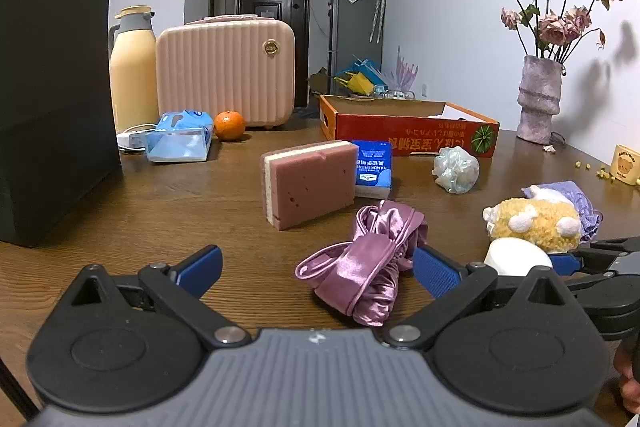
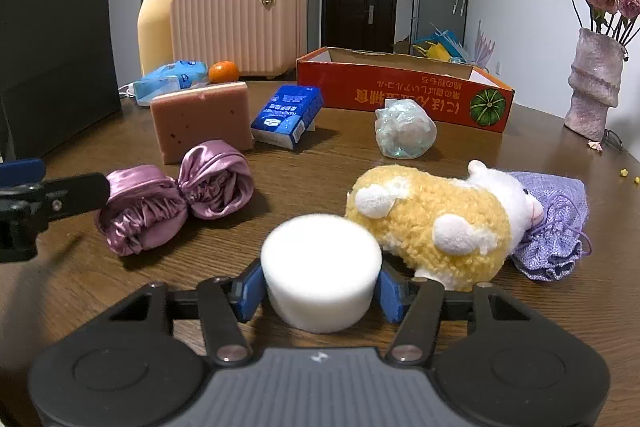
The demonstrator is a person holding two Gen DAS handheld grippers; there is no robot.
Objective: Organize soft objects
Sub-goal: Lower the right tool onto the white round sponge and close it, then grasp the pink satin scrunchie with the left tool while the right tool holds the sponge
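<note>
My right gripper (image 2: 320,283) is shut on a white foam cylinder (image 2: 320,267) that stands on the wooden table; both blue pads press its sides. Just beyond it lies a yellow and white plush toy (image 2: 436,227) on a purple pouch (image 2: 560,223). My left gripper (image 1: 316,263) is open wide, with a purple satin cloth (image 1: 372,259) lying loose against its right finger. Farther back are a pink sponge (image 1: 308,183), a blue tissue pack (image 1: 374,167) and a crumpled plastic bag (image 1: 456,169). The right gripper (image 1: 592,259) shows at the left view's right edge.
An orange cardboard box (image 1: 408,131) stands open at the back. A black paper bag (image 1: 52,99) fills the left side. A pink case (image 1: 224,71), a yellow flask (image 1: 132,75), a tangerine (image 1: 229,125) and a vase of flowers (image 1: 538,99) line the rear.
</note>
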